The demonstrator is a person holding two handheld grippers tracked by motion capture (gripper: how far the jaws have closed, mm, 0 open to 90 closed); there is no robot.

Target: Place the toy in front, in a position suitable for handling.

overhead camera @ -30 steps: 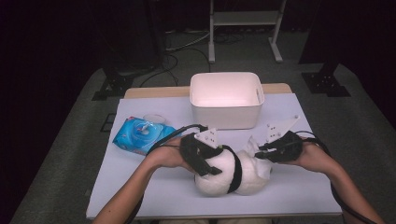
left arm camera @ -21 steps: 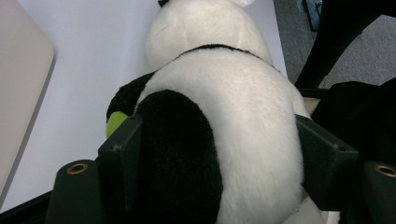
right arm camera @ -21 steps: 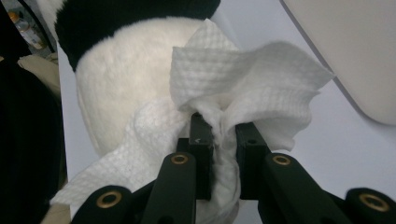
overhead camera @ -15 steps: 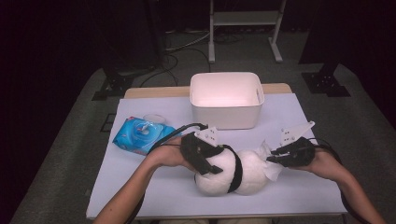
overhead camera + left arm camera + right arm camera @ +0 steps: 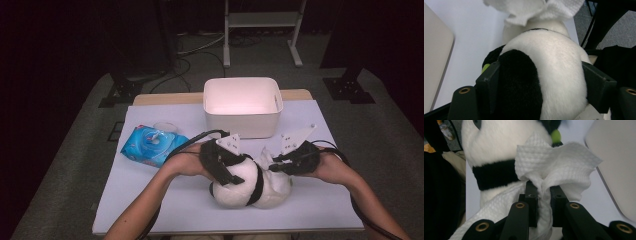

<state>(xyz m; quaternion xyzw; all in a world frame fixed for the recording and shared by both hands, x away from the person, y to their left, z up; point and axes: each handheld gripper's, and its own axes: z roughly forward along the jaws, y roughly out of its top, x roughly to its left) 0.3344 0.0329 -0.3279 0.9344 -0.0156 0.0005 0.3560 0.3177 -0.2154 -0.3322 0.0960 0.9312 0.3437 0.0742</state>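
A black-and-white plush panda point(image 5: 250, 187) lies on the white table point(image 5: 160, 200) near its front edge. My left gripper point(image 5: 227, 167) comes in from the left and is shut on the plush, one jaw on black fur and one on white fur point(image 5: 541, 77). My right gripper point(image 5: 276, 165) reaches in from the right, shut on a crumpled white wipe point(image 5: 559, 162). The wipe point(image 5: 266, 155) rests against the top of the plush beside its black band point(image 5: 494, 176), and its edge hangs above the plush in the left gripper view point(image 5: 536, 10).
A white bin point(image 5: 242, 127) stands just behind the plush at the table's middle. A blue pack of wet wipes point(image 5: 150, 145) lies at the left. Black stands and cables sit on the grey floor beyond the table.
The right gripper with the wipe swung out to the right, then came back left onto the plush. The left gripper and the plush stayed where they were.
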